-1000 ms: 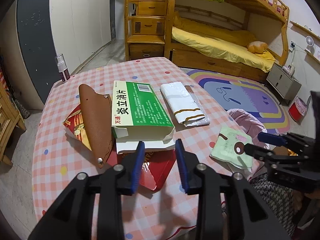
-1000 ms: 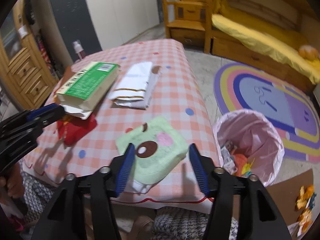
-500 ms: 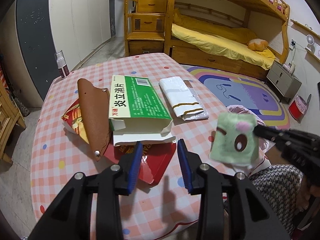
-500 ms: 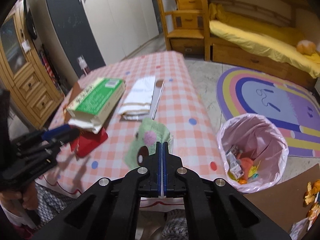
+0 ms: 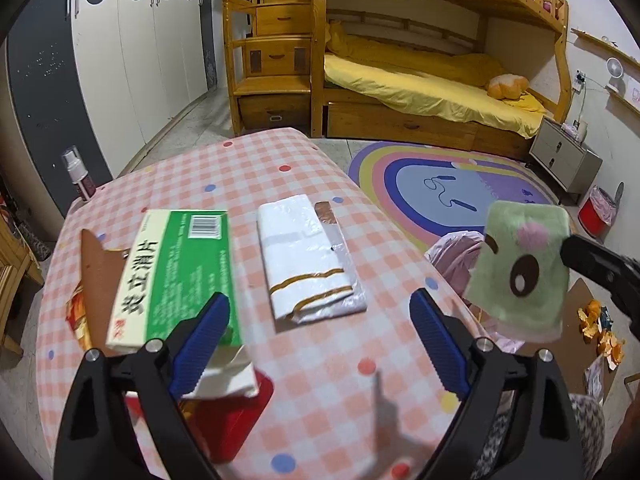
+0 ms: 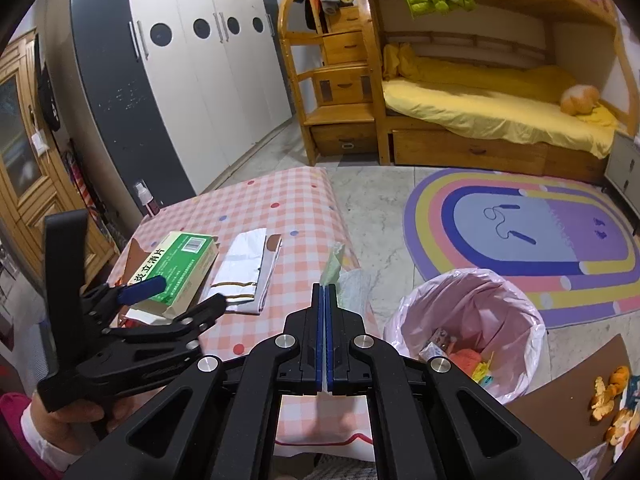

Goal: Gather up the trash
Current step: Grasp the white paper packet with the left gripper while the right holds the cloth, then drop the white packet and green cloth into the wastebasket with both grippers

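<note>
Pinching a green wrapper (image 5: 520,268), right fingers (image 6: 326,300) hang beyond the checked table (image 5: 320,360); left fingers (image 5: 320,340) just spread, empty

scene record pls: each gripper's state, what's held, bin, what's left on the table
right gripper: shut on green packet, lifted off the table
left gripper: jaws just opened wide, nothing between them, over the table
bin: pink liner, some trash inside, on the floor beside the table
left on table: green box, white folded bag, red packet
</note>
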### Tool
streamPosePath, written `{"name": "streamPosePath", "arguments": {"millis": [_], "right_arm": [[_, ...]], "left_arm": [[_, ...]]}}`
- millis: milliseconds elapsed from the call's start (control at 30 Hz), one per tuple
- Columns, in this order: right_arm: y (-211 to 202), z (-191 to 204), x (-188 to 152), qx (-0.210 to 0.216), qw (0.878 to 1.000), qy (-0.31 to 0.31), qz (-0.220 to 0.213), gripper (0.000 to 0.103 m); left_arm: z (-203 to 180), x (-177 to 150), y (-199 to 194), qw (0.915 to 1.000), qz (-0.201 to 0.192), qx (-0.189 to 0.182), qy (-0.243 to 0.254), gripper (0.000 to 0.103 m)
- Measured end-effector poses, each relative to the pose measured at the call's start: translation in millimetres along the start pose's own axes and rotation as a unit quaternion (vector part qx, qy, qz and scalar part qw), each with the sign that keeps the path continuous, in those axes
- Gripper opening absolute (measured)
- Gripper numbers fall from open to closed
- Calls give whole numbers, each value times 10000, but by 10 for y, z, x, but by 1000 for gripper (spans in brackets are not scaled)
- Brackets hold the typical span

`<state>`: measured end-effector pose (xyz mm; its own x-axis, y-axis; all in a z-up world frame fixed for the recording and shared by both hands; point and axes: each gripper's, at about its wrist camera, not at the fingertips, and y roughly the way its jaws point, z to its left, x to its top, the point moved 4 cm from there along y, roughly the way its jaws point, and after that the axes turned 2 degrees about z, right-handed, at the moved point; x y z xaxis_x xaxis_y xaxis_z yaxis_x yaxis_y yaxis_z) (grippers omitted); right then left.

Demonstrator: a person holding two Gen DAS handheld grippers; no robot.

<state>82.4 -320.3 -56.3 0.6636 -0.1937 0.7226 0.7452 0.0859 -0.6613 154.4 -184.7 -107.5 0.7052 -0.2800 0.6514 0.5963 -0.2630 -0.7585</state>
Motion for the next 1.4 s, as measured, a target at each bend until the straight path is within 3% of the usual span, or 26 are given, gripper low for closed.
{"name": "streamPosePath", "arguments": {"millis": [367,500,567,633,667,800,1100,1400], "right_arm": [[84,-53,25,158,9999,53,32,0],[82,-48,13,171,9998,37,44,0],[78,-47,11,179,9998,47,45,0],[74,-50,13,186,9998,51,30,0],[61,-48,11,187,9998,51,15,0],[-13,-48,-8,202,9998,62,-42,0],[-350,-197,-10,27,9993,156,-326,0],[-652,-673,-108,-496,9964,464,-509,0]], "left_arm": [[-57,101,647,9964,611,477,342,82],[-9,53,717,9963,701,435,234,79],[16,40,702,9968,734,282,155,69],[-6,34,672,9969,733,184,200,47],[-14,26,651,9968,710,257,281,43],[-12,42,504,9978,565,147,305,8],[-258,-33,-147,9969,189,-732,237,5],[-1020,-47,-553,9879,-85,-1324,800,5]]}}
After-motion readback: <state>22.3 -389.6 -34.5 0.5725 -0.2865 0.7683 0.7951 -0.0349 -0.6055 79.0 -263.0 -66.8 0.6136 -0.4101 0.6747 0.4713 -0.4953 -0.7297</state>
